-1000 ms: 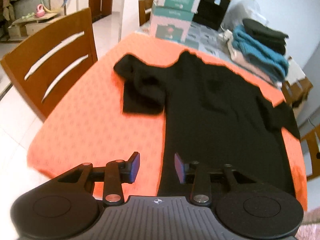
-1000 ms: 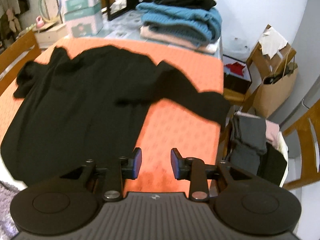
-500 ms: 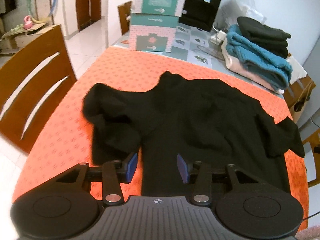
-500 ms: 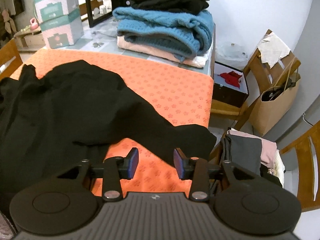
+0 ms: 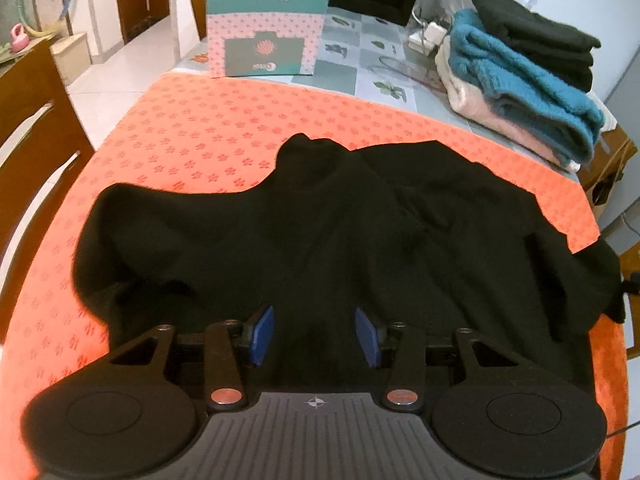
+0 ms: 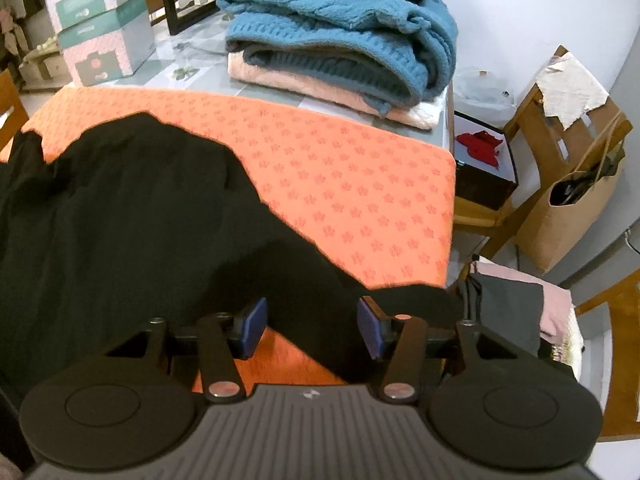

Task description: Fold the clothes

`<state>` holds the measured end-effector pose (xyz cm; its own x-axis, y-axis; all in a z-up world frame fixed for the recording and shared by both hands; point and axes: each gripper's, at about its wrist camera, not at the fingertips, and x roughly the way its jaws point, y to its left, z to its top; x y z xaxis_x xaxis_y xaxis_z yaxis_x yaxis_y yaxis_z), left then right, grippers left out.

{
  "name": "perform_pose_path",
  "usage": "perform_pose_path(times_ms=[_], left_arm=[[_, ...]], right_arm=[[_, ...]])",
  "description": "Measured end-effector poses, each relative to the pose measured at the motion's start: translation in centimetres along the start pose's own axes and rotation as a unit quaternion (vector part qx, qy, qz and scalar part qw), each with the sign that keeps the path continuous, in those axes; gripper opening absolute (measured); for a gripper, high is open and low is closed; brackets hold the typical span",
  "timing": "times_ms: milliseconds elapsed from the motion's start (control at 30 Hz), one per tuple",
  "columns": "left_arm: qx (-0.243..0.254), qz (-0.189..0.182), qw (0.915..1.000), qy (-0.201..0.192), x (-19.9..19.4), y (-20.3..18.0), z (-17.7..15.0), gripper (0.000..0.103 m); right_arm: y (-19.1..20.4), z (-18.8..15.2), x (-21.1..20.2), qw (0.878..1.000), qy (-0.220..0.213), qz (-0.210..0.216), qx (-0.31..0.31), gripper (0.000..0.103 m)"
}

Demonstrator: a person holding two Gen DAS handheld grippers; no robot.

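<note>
A black sweater (image 5: 360, 240) lies spread on the orange cloth (image 5: 224, 140) that covers the near part of the tabletop (image 5: 360, 68), collar pointing away toward the far end. Its left sleeve is bunched and doubled back near the left edge of the cloth, with a strip of bare orange between it and the edge. The right sleeve (image 6: 320, 280) runs out over the right edge of the tabletop, and its cuff hangs past the corner.

The left tool (image 5: 315, 336) hovers over the lower body of the sweater, its blue pads well apart with only black fabric showing between them; whether it touches the fabric cannot be told. The right tool (image 6: 312, 326) sits over the right sleeve near the tabletop's edge, also spread wide, with the sleeve passing between the fingers and nothing clamped.

Beyond the collar there is a broad band of bare orange cloth, open across its width. Farther back the tabletop carries stacked boxes (image 5: 264, 28) on the left and a pile of folded clothes (image 6: 344, 36) on the right, blue over pink with black on top, close to the far right corner. A wooden chair (image 5: 32, 128) stands just beside the left edge. Off the right edge are a paper bag (image 6: 576, 216) and another chair (image 6: 612, 320) with clothes heaped near it.
</note>
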<state>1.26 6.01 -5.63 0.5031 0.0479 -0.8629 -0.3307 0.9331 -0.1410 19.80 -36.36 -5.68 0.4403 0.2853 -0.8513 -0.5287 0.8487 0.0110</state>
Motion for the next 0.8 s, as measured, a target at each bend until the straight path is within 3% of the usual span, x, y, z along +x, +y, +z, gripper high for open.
perform_pose_path(times_ms=[100,267,400,433,500,533,600,633,800], left_arm=[[0.009,-0.001,0.9999,0.007,1.3,0.0,1.0,0.049],[0.014,0.003,0.9999,0.005,2.5,0.6,2.8,0.049],[0.007,0.006,1.0,0.002,2.9,1.4,3.5,0.049],[0.004,0.008,1.0,0.002,2.9,1.6,3.6,0.049],[-0.001,0.01,0.9999,0.001,3.0,2.0,3.7,0.049],[-0.004,0.012,0.9999,0.0,2.9,2.1,3.6,0.049],[-0.011,0.014,0.9998,-0.002,2.6,2.5,3.4,0.049],[-0.015,0.014,0.9998,-0.002,2.5,2.6,3.3,0.049],[-0.028,0.014,0.9995,-0.002,1.8,3.1,2.8,0.049]], right_arm=[[0.1,1.1,1.4,1.0,0.009,0.009,-0.008,0.058],[0.4,2.4,4.3,0.998,0.037,0.021,-0.038,0.075],[0.6,3.4,6.6,0.996,0.06,0.031,-0.063,0.076],[0.4,3.5,6.4,0.996,0.059,0.029,-0.06,0.073],[0.0,3.5,5.6,0.997,0.057,0.022,-0.051,0.052],[-0.2,3.5,5.2,0.997,0.056,0.018,-0.047,0.026],[-0.6,3.4,4.4,0.998,0.054,0.011,-0.038,0.015],[-0.8,3.4,4.0,0.998,0.053,0.007,-0.033,0.004],[-1.8,3.4,2.0,0.999,0.047,-0.011,-0.011,0.004]])
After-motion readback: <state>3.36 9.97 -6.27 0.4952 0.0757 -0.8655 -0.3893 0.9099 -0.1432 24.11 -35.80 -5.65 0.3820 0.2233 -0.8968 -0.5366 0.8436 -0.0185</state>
